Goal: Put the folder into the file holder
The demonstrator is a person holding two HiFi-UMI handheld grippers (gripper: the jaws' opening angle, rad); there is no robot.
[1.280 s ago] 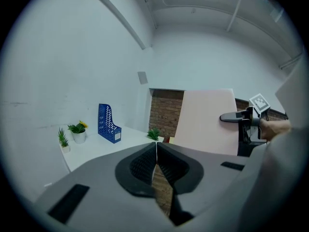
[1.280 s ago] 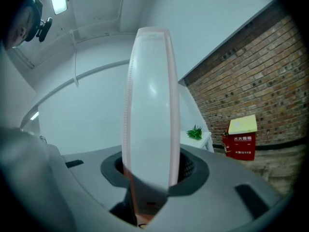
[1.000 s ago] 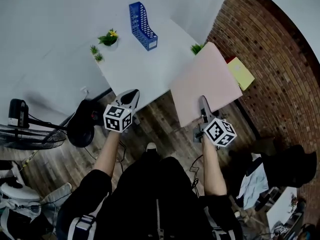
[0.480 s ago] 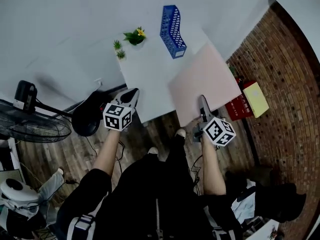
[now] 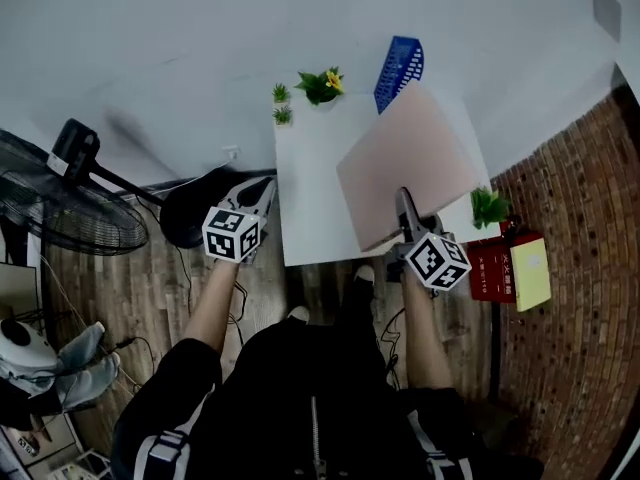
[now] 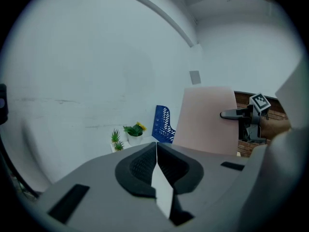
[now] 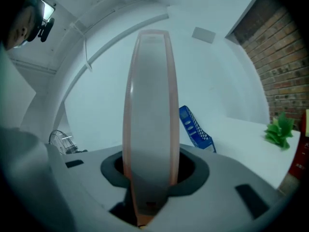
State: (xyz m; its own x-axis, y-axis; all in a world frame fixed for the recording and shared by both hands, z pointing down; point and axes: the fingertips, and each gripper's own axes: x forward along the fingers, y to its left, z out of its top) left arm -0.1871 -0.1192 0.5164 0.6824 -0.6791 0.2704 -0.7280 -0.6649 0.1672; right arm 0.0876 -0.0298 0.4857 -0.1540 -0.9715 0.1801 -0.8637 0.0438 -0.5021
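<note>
Fingers (image 7: 189,173) of the right gripper (image 7: 150,172): closed on the lower edge of the pink folder (image 5: 410,158), one pad against each face. Folder held clear of the tabletop, raised on edge and leaning away from the wearer, above the right half of the white table (image 5: 310,198). Far corner overlapping the blue file holder (image 5: 400,66) in the head view; not inside it. In the right gripper view, folder seen edge-on, with the file holder just to its right, standing on the table near the white wall.

Fingers (image 6: 137,169) of the left gripper (image 6: 156,149): pressed together, nothing between them. Held beside the table's near left corner, well apart from the folder and the right gripper.

At the table's far left corner, left of the file holder: a potted plant with a yellow flower (image 5: 322,85) and two small green plants (image 5: 281,93) close beside it. At the table's right edge, near the right gripper: another green plant (image 5: 490,206). Farther right, by the brick wall (image 5: 570,348): a red box (image 5: 492,268) touching a yellow object (image 5: 530,273). Left of the table, over the wood floor (image 5: 160,298): a standing fan (image 5: 70,213) and a dark round object (image 5: 195,208) just beside the left gripper.
</note>
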